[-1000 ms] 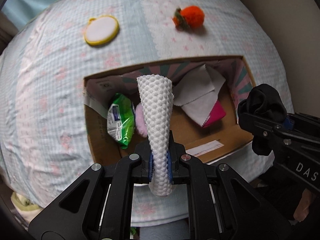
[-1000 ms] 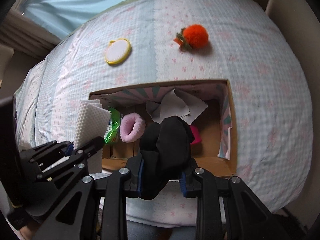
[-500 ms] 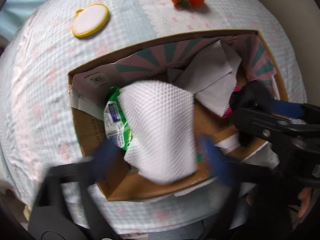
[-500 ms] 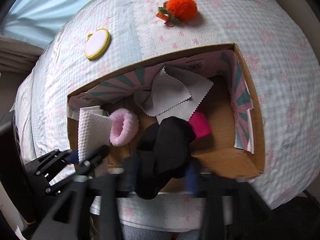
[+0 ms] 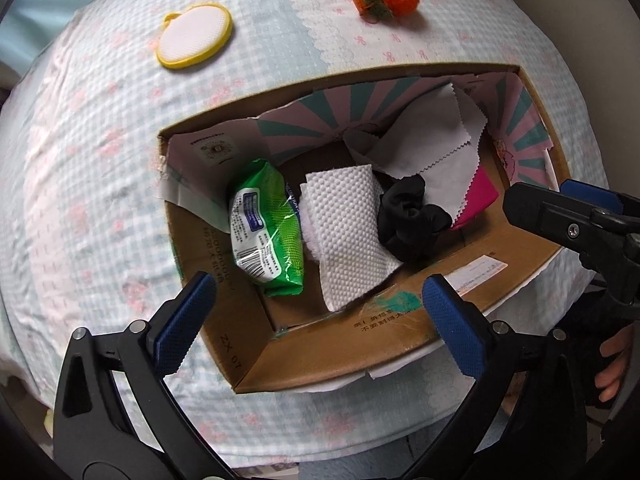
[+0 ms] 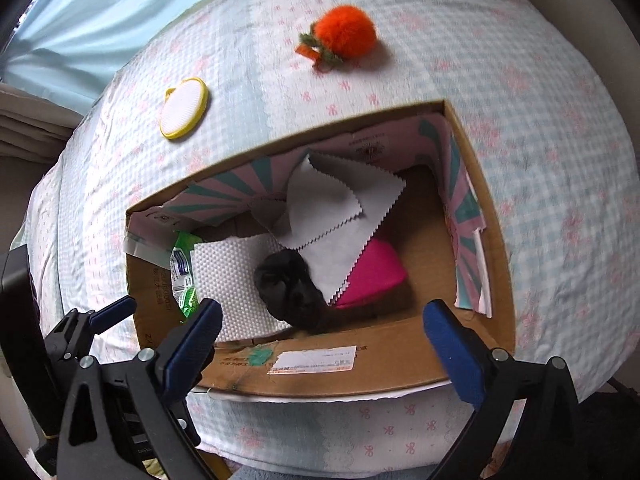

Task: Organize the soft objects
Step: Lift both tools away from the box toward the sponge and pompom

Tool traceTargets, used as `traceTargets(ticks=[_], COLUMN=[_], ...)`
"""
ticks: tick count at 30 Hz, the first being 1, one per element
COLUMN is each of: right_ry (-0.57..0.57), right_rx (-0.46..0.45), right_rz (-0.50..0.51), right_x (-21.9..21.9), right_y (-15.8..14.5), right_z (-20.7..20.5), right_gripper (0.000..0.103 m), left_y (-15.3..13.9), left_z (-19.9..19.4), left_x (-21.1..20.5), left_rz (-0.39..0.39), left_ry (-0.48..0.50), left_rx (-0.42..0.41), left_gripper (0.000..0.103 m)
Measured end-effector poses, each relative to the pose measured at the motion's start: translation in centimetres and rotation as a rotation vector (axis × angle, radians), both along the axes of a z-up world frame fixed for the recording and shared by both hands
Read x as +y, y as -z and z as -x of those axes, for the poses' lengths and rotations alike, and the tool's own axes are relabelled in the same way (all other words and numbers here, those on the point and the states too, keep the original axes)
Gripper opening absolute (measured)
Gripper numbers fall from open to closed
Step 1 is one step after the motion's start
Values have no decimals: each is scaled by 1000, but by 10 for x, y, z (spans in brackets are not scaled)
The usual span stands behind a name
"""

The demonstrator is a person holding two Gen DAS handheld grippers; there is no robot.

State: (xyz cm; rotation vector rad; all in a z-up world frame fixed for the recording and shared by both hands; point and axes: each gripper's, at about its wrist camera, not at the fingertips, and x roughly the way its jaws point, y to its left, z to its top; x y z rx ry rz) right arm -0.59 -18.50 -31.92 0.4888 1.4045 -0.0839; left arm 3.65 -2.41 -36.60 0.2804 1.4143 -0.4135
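With both my left tool (image 5: 316, 324) and right tool (image 6: 320, 340) gaping empty over the box (image 5: 400, 328), I judged the orange pompom (image 6: 346, 36) best pinched gently around its middle.

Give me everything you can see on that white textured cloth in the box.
The white waffle-textured cloth lies loosely folded on the floor of the cardboard box, released, neither gripper holding it. Its surface looks soft, with a dimpled weave. Its left edge meets the green wipes packet; the black scrunchie rests against its right side.
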Motion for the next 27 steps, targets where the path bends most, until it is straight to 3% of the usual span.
traceTargets(ticks=[8, 27], right_ry=[-31, -97], right_rx=[-42, -242], right_rz=[54, 205], right_x=[7, 26], right_y=[-32, -148], right_z=[-2, 15], right_gripper=[100, 100], left_y=[-39, -159], left_z=[2, 24], left_x=[5, 44], left_rz=[24, 92], left_ry=[-32, -165], left_rx=[-39, -235], left_gripper=[103, 103])
